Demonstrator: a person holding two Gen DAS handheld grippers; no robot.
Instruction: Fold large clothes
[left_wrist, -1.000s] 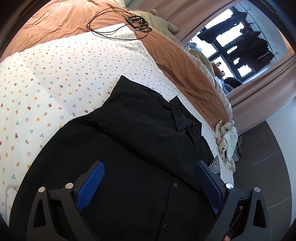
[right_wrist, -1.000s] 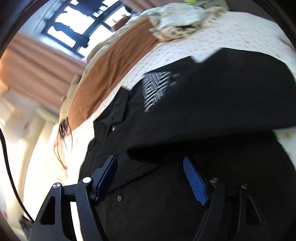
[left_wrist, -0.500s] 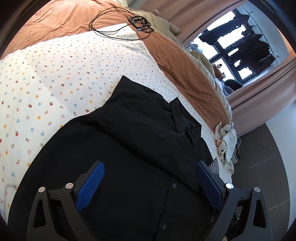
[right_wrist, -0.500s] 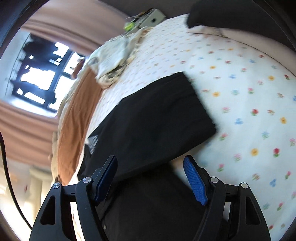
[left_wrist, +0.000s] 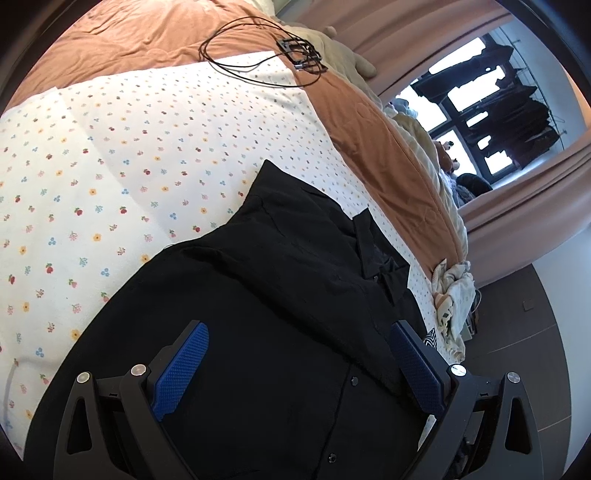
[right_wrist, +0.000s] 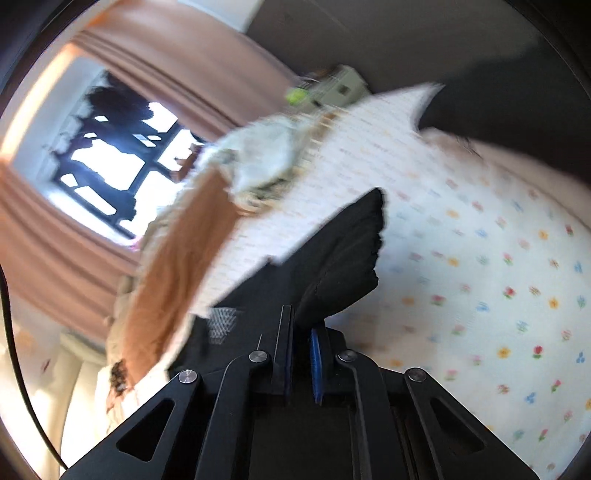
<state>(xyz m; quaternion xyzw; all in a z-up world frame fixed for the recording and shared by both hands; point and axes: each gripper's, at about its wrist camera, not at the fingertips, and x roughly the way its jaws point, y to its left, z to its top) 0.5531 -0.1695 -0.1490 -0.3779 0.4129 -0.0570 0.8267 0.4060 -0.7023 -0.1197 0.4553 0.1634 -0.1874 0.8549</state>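
Note:
A large black button-up shirt (left_wrist: 295, 295) lies spread on the flowered bed sheet (left_wrist: 129, 166), its collar toward the far right. My left gripper (left_wrist: 299, 365) is open and hovers just above the shirt's front, blue pads on either side of the button placket. In the blurred right wrist view, my right gripper (right_wrist: 301, 354) is shut on a fold of the black shirt's sleeve (right_wrist: 343, 258), which bunches up from between the pads and rises off the sheet (right_wrist: 480, 277).
A brown blanket (left_wrist: 388, 147) covers the far side of the bed, with a black cable and small device (left_wrist: 295, 51) on it. A crumpled light cloth (left_wrist: 454, 295) lies at the bed's right edge. Curtains and a window (left_wrist: 480, 92) stand beyond.
My right gripper has swung right to the sleeve and closed on it, from open half a second ago. My left gripper has stayed open, almost still over the shirt.

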